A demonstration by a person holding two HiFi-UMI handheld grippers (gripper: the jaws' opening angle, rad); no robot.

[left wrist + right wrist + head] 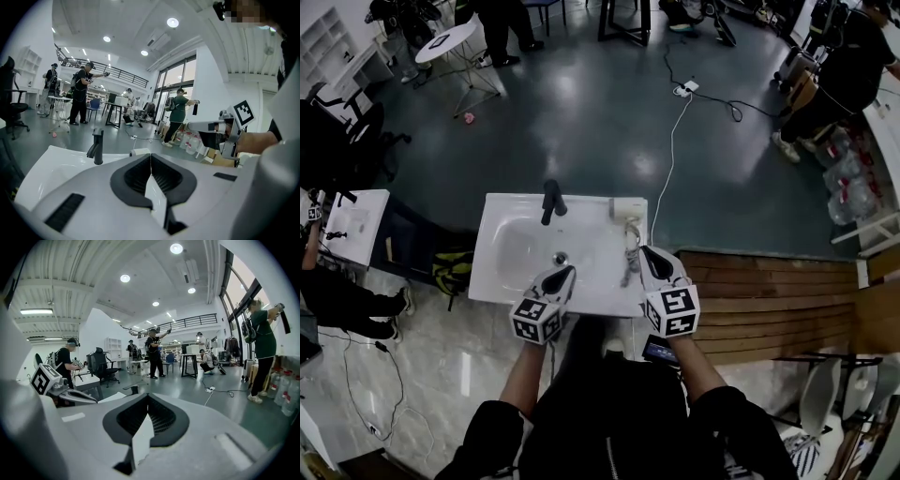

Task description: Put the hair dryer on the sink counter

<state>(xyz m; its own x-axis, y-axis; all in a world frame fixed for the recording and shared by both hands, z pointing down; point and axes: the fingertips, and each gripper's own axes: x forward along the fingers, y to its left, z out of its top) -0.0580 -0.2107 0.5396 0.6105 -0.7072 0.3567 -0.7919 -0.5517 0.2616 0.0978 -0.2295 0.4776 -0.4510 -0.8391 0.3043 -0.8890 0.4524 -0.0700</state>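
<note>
Left gripper (565, 274) and right gripper (649, 253) both have their jaws pressed together with nothing between them; each is held low over the front of the sink (502, 211). Dryer (626, 212) lies on the counter (614, 236) just ahead of the right gripper; faucet (551, 201) stands ahead of the left one.

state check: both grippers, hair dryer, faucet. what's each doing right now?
left gripper: shut, empty, above the sink's front edge.
right gripper: shut, empty.
hair dryer: lying on the right side of the sink counter, not held.
faucet: upright at the back of the basin, no water seen running.
</note>
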